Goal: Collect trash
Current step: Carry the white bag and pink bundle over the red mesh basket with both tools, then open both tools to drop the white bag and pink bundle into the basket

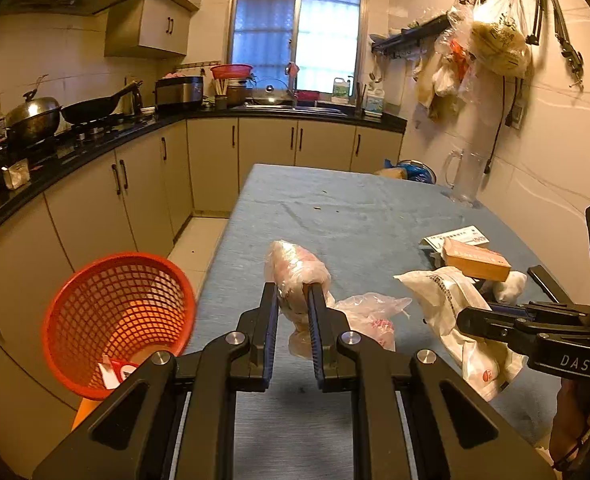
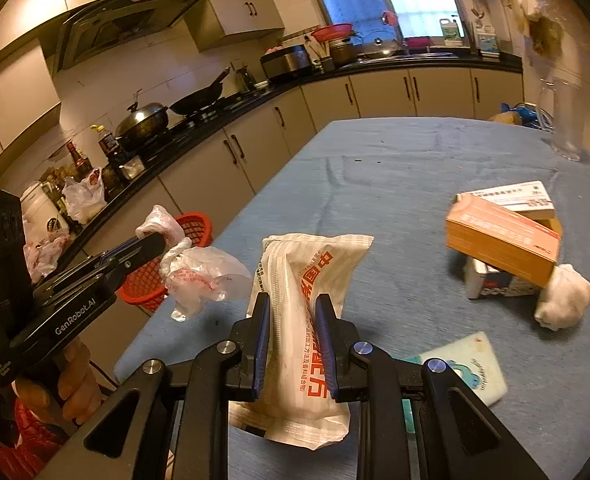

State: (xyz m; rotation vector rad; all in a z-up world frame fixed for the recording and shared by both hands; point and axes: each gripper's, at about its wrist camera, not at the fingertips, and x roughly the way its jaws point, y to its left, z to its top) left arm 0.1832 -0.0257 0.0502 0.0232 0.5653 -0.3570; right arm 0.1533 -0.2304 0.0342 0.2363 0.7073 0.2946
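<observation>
— How are the two hands set?

— Both tools point forward and down over the blue-covered table [image 1: 335,208]. The left gripper [image 1: 292,292] is close to the table's left edge; in the right wrist view a bare hand [image 2: 69,376] wraps its handle. The right gripper [image 2: 293,304] sits just to its right, nearer the table's middle.

— And the jaws?

— The left pair is nearly closed, pinching a crumpled clear plastic bag [image 1: 299,276] with faint pink print; the bag's loose end hangs below the fingers, off the cloth. The right pair is a little wider, clamped across a white paper-like pouch [image 2: 299,320] with orange-red lettering, held lengthwise with both ends sticking out past the pads.

— Where does the rubbish go?

— One red mesh basket [image 1: 115,320] stands on the floor just left of the table, with a scrap or two lying in its bottom.

— What remains on the cloth?

— One orange box [image 2: 503,236] resting tilted on two white boxes, one white crumpled wad [image 2: 563,300] touching that pile, and one pale printed packet [image 2: 471,364] near the right gripper. A clear jug [image 1: 465,176] stands at the far right corner.
</observation>
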